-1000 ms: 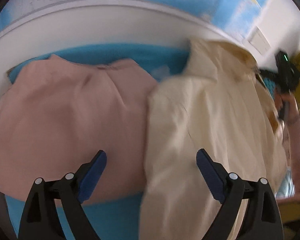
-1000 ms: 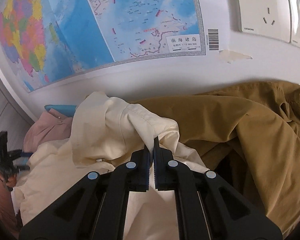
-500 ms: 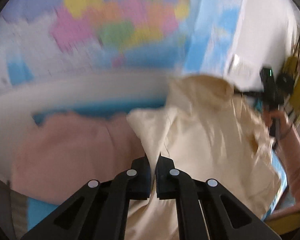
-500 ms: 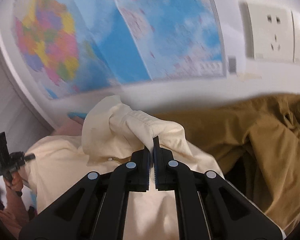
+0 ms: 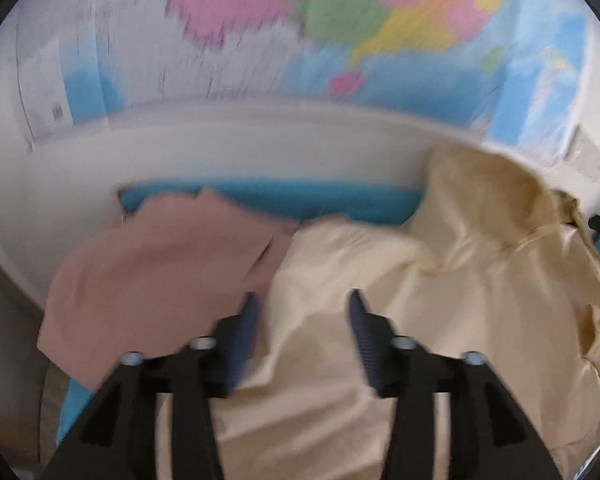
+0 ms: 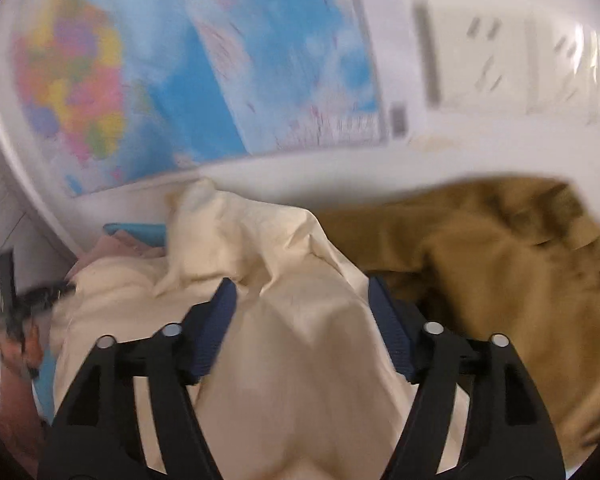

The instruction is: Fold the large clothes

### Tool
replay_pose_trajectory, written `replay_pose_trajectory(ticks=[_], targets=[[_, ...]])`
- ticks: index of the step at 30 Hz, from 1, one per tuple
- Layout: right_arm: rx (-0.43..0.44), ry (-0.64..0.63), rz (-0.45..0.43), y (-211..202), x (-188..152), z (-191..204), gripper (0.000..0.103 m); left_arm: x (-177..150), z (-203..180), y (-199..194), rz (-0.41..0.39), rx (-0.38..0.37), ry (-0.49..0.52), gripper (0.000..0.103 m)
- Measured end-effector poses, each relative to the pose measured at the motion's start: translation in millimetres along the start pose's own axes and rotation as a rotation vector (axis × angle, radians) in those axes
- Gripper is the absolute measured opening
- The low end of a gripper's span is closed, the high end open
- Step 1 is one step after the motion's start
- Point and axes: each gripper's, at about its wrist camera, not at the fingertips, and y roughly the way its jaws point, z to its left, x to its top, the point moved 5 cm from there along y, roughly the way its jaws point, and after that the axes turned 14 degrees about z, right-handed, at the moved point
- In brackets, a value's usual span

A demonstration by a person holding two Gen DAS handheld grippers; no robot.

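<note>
Two claws hang over the same cream shirt, both with fingers spread wide and holding nothing. The left gripper sits above the shirt's near-left edge, its left finger over the seam where cream cloth meets a pink garment lying flat to its left. Ahead of that claw a strip of blue surface shows bare up to the white wall, the only open room in view; a map hangs above it. The right gripper straddles a raised ridge of the cream shirt, cloth bulging up between its fingers. The shirt's long axis runs from under that claw forward and left, ending in a bunched, upturned peak by the wall ahead; which end is the collar cannot be told through the blur. To the right gripper's right a mustard-brown garment lies heaped, touching the shirt's right edge and filling that side. Far left of it, the other tool and the hand holding it show dimly. Wall sockets sit ahead and up to the right.
</note>
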Motion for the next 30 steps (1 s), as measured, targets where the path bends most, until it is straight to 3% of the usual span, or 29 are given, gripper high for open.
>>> replay_pose_trajectory(ticks=[4, 7, 10, 15, 17, 18, 19, 20, 22, 24, 27, 29, 30], targets=[[-0.039, -0.065, -0.021, -52.2, -47.3, -12.5, 0.081, -5.4, -40.7, -35.2, -0.086, -0.039, 0.128, 0.066], [-0.104, -0.096, 0.031, -60.7, -92.7, -18.1, 0.081, -11.9, -75.7, -50.0, -0.11, -0.105, 0.219, 0.072], [-0.178, -0.148, 0.106, -52.1, -136.9, -16.3, 0.083, -20.2, -121.0, -52.7, -0.107, -0.18, 0.321, 0.077], [-0.241, -0.209, 0.175, -23.2, -164.7, -9.7, 0.086, -40.2, -167.1, -42.8, -0.055, -0.27, 0.394, 0.08], [-0.33, -0.273, 0.196, -8.2, -171.6, -6.9, 0.085, -50.6, -176.6, -33.3, -0.017, -0.291, 0.394, 0.08], [-0.347, -0.287, 0.205, -2.8, -174.9, -7.2, 0.079, -56.4, -180.3, -29.4, 0.003, -0.302, 0.393, 0.08], [-0.349, -0.283, 0.211, 1.7, -175.8, -8.2, 0.064, -59.8, -178.6, -26.2, 0.012, -0.306, 0.39, 0.08], [-0.363, -0.279, 0.215, 2.5, -176.1, -10.1, 0.055, -65.8, -178.8, -22.8, 0.028, -0.311, 0.385, 0.08], [-0.355, -0.245, 0.201, -5.1, -172.2, -15.7, 0.017, -73.9, -177.3, -20.7, 0.042, -0.309, 0.377, 0.08], [-0.337, -0.178, 0.125, -30.1, -166.0, -24.4, 0.011, -81.5, -169.8, -22.2, 0.044, -0.303, 0.362, 0.08], [-0.26, 0.0, -0.041, -83.1, -157.2, -63.2, 0.012, -95.3, -150.5, -27.7, 0.036, -0.299, 0.318, 0.08], [-0.257, 0.079, -0.041, -91.8, -162.3, -89.2, 0.015, -103.6, -133.7, -33.0, 0.024, -0.306, 0.277, 0.08], [-0.252, 0.111, -0.017, -86.7, -168.4, -99.2, 0.023, -108.4, -124.1, -35.2, 0.02, -0.308, 0.253, 0.081]])
